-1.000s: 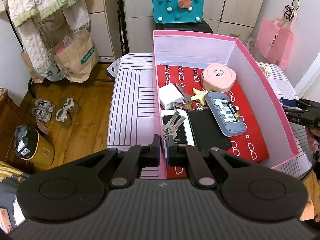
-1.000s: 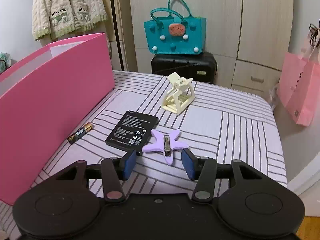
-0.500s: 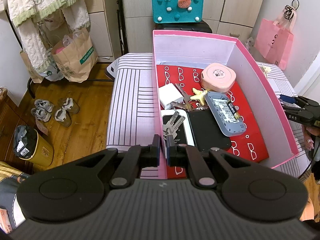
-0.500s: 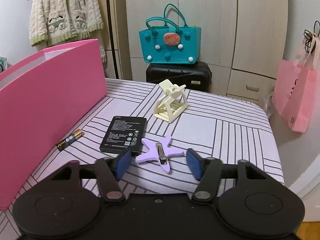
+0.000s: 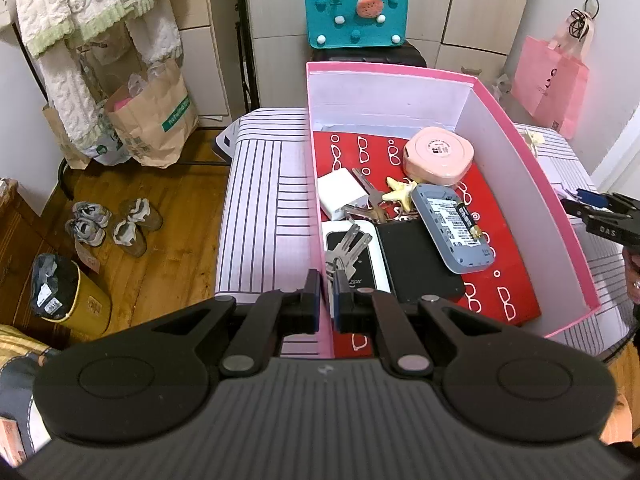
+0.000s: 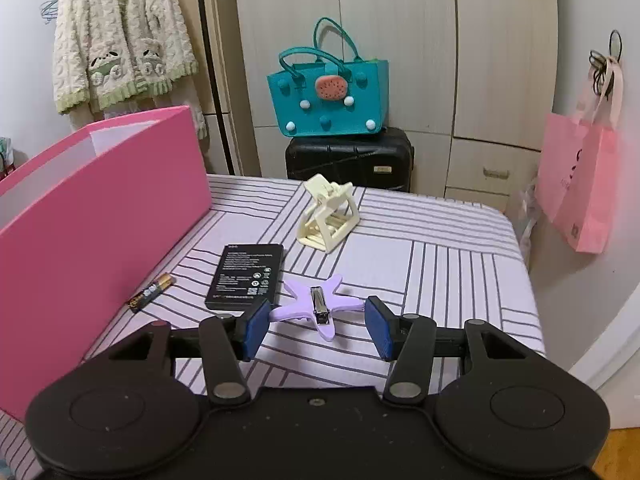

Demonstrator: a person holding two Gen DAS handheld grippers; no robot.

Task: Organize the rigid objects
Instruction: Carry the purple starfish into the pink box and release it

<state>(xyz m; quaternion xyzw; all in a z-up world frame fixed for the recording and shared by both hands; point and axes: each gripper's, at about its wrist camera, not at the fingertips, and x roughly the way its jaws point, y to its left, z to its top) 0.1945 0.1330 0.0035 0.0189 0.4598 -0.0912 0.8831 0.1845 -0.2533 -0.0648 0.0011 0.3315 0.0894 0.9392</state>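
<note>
A: What is shown from the left wrist?

B: The left gripper (image 5: 327,294) is seen with its fingers pinched onto the near left wall of the pink box (image 5: 520,184). Inside the box, a bunch of keys (image 5: 344,250) is laid on a white power bank (image 5: 360,256), pointing away and to the right. A black slab (image 5: 416,262) is set beside it, long axis running away from the camera. A grey router (image 5: 450,232) is tilted, its far end leaning left. A pink round case (image 5: 438,156), a white charger (image 5: 340,194) and a cream star clip (image 5: 400,192) are placed farther back. The right gripper (image 5: 588,206) is glimpsed past the box's right wall.

A: And from the right wrist?

B: The right gripper (image 6: 316,330) is held spread, its blue pads (image 6: 256,328) on either side of a purple star clip (image 6: 314,306) and apart from it. The clip's metal bar is pointed toward the camera. It is laid on the striped bed cover (image 6: 440,264). Just beyond, a black battery pack (image 6: 246,274) is laid with its long axis running away, and an AA battery (image 6: 151,292) is angled beside the box's outer wall. A cream claw clip (image 6: 329,218) is stood farther back.
</note>
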